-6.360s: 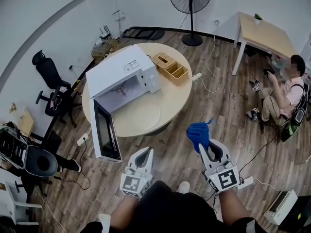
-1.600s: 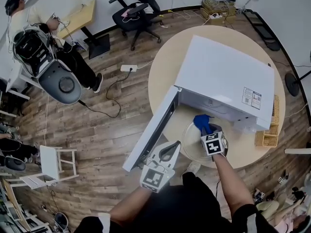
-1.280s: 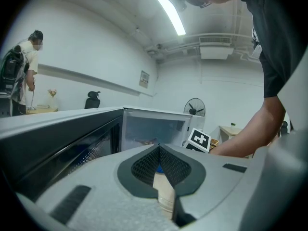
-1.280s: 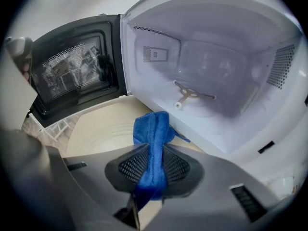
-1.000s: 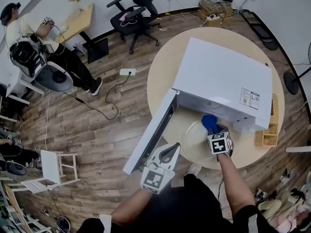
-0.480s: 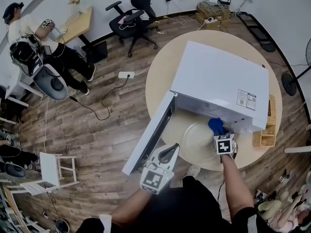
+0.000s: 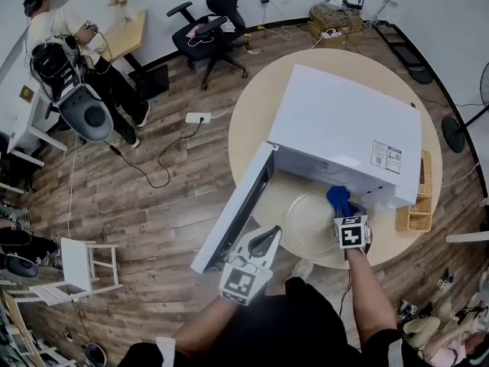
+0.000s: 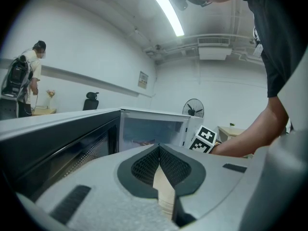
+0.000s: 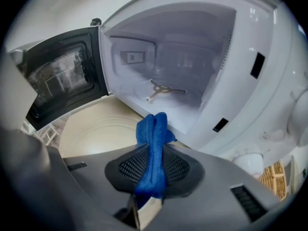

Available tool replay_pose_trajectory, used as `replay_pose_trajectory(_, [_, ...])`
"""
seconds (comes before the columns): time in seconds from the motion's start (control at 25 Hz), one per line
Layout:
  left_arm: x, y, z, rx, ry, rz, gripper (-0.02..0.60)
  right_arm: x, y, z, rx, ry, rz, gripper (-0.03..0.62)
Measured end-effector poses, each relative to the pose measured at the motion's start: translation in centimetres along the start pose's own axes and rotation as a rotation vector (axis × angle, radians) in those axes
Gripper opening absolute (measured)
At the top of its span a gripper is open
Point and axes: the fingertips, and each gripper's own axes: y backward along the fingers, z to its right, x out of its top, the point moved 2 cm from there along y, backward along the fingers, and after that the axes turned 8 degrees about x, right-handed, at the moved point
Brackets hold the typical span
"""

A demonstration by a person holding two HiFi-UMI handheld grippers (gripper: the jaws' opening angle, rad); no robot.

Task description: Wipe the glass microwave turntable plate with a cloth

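Right gripper view: wiping step in hand.
Now the right tool [image 9: 153, 147] pinches the cloth [image 9: 152, 129], plate [image 9: 98, 134] just ahead; left tool [image 8: 159, 154] pressed together, empty. Next, probably: sweep across.

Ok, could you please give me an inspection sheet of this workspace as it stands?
Surface: round table, carrying the microwave with its door open.
Job's things: turntable plate on the table before the microwave; blue cloth at its far edge.
Clutter: basket beside the microwave.
Grippers: right gripper fingers shut on the cloth; left gripper shut, empty, by the door.
Cables: power strip and lead on floor.
Surroundings: office chair; person at a desk.
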Motion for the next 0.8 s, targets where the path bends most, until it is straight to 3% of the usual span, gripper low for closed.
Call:
replay_pose_trajectory(0.32, [-0.2, 0.6, -0.1, 0.017, 0.013, -0.001, 0.006, 1.7, 1.9, -4.8, 0.099, 0.001, 0.081, 0.077])
replay_pose_trajectory(0.6, [-0.8, 1.3, -0.5, 0.040, 0.017, -0.010, 0.006, 2.1, 1.1, -10.6, 0.208, 0.075, 0.085, 0.077])
replay_pose_trajectory(0.8, [-1.2, 1.9, -1.1, 0.053, 0.007, -0.020, 0.006, 2.1, 0.3, -13.7, 0.274, 0.062, 0.088, 0.074])
